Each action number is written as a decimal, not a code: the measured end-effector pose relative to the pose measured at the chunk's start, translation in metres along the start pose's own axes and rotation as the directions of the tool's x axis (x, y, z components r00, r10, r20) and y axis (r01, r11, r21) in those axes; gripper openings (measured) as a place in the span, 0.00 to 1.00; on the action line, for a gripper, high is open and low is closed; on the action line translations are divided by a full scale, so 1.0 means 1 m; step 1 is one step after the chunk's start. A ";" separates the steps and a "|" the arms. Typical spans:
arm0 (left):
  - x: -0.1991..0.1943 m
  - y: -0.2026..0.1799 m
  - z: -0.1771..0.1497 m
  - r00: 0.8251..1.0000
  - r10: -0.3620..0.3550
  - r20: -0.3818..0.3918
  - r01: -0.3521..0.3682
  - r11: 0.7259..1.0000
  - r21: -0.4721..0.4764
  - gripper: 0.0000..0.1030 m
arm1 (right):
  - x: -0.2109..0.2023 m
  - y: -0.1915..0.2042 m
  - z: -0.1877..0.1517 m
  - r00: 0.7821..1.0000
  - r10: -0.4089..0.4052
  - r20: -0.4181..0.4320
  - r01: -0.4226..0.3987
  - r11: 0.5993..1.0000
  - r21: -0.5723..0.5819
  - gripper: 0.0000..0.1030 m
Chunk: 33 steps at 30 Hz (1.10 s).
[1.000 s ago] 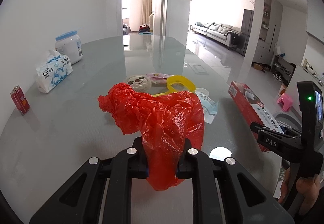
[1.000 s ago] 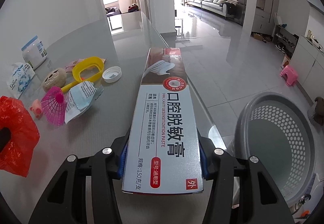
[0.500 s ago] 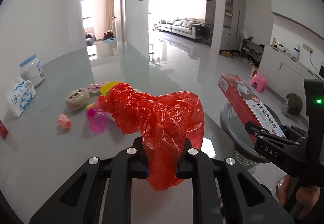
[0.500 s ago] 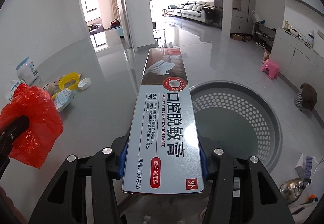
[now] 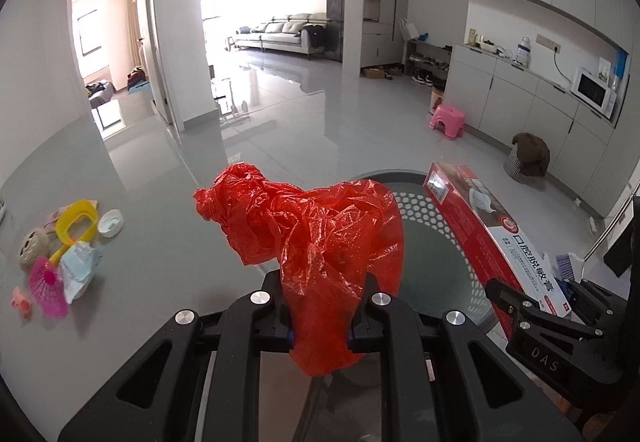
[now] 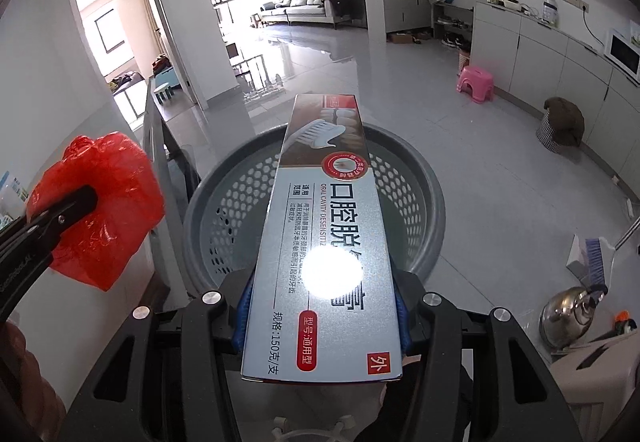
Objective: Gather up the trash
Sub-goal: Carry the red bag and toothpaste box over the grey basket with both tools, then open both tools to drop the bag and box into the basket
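My left gripper (image 5: pixel 320 316) is shut on a crumpled red plastic bag (image 5: pixel 320 234), held over the table's right edge beside the grey perforated basket (image 5: pixel 432 274). My right gripper (image 6: pixel 322 316) is shut on a long toothpaste box (image 6: pixel 320 242) and holds it flat above the basket (image 6: pixel 224 202) on the floor. The bag also shows at the left of the right wrist view (image 6: pixel 100 202). The box shows at the right of the left wrist view (image 5: pixel 492 242).
On the grey table (image 5: pixel 160 242) at the left lie a yellow ring toy (image 5: pixel 76 226), a white lid (image 5: pixel 110 222), a pink shuttlecock (image 5: pixel 46 282) and a wrapper (image 5: pixel 78 270). A kettle (image 6: pixel 568 316) and a brush (image 6: pixel 592 254) sit on the floor at right.
Both grippers have swung right, off the table toward the basket. The toothpaste box is now over the basket's middle, and the red bag has come to the table's edge.
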State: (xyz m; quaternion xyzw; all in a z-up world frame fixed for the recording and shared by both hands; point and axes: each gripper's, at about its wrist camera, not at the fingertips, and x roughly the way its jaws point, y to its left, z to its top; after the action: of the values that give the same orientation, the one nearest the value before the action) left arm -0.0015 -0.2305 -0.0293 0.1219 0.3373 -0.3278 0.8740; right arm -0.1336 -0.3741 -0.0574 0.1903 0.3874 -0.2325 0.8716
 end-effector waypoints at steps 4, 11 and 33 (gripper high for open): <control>0.027 -0.018 0.003 0.999 -0.018 -0.040 0.019 0.999 0.029 0.16 | 0.017 -0.009 -0.001 0.999 0.009 -0.044 -0.009 1.000 0.011 0.50; 0.059 -0.028 0.001 0.994 -0.013 -0.105 0.017 0.999 0.041 0.16 | 0.044 -0.006 0.007 0.993 0.031 -0.112 -0.031 1.000 0.007 0.50; 0.071 -0.036 0.009 0.993 0.031 -0.115 -0.028 0.999 0.026 0.64 | 0.048 -0.012 0.012 0.996 0.048 -0.074 -0.046 0.999 0.027 0.59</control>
State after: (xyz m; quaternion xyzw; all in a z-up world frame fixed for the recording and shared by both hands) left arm 0.0193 -0.2962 -0.0694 0.1564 0.3814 -0.3115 0.8562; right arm -0.1046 -0.4026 -0.0880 0.2187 0.4123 -0.2095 0.8592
